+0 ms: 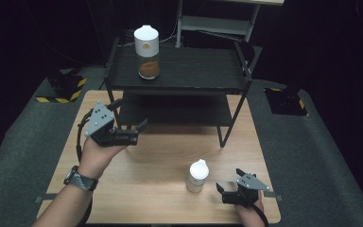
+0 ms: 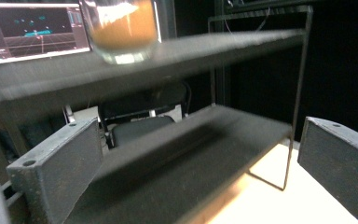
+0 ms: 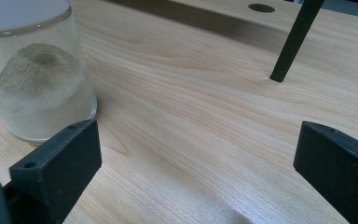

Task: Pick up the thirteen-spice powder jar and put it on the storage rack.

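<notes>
While my right gripper (image 1: 228,188) sits wide open on the pale wooden table (image 1: 160,156), the white-capped glass jar of pale powder (image 1: 197,176) stands just beside it at nine o'clock, untouched. My left gripper (image 1: 137,130) gapes empty too, facing the black two-tier metal shelf (image 1: 179,78), where a white-capped jar of brown powder (image 1: 147,46) stands at eleven o'clock.

In front of me is a light wooden table (image 1: 160,165). A black two-tier metal rack (image 1: 179,90) stands on its far half. Nearer me than the rack, on the bare wood, stands a clear glass jar of pale powder with a white lid (image 1: 197,176). On the rack's top shelf stands a white-lidded jar of brown powder (image 1: 147,46).
</notes>
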The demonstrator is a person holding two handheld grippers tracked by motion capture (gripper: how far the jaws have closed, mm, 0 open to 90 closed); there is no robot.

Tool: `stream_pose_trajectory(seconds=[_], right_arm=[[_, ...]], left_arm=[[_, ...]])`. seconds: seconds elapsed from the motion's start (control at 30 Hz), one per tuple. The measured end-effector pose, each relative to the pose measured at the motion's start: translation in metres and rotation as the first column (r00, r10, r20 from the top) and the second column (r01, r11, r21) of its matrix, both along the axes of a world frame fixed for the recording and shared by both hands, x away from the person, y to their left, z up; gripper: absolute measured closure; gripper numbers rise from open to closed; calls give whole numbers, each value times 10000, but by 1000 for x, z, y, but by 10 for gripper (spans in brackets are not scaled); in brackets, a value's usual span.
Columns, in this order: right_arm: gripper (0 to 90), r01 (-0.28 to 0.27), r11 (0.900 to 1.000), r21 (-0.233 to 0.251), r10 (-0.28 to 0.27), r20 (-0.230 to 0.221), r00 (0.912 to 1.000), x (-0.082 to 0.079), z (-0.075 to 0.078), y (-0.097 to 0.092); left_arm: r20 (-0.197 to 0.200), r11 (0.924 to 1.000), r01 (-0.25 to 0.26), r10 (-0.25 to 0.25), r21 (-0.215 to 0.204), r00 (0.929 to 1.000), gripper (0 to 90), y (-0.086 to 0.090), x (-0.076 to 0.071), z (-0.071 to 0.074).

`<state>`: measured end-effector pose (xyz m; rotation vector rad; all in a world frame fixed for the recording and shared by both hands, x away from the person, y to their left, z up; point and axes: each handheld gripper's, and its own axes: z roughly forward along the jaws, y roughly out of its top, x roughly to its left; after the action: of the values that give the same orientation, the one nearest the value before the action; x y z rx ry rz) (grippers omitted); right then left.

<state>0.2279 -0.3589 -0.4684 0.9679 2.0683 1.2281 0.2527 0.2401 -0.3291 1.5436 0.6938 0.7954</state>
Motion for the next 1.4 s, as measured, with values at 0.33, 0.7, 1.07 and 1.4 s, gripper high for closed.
stream_pose_trajectory(seconds=[0.33,0.7,1.07,1.4], right_arm=[[2,6,10000,-9,-6,8,10000,0,0,0],[2,-19,10000,-53,19,10,10000,0,0,1],[2,-23,9999,-124,24,36,10000,-1,0,2],[2,7,9999,-148,-7,17,10000,-1,1,2]], left_arm=[[-737,9996,269,-265,49,9969,3,3,-6,-40],[-1393,9993,369,-376,-80,9895,3,8,-22,-93],[-2137,9985,532,-491,135,9757,4,12,-33,-134],[-2691,9984,563,-524,70,9617,5,14,-46,-163]])
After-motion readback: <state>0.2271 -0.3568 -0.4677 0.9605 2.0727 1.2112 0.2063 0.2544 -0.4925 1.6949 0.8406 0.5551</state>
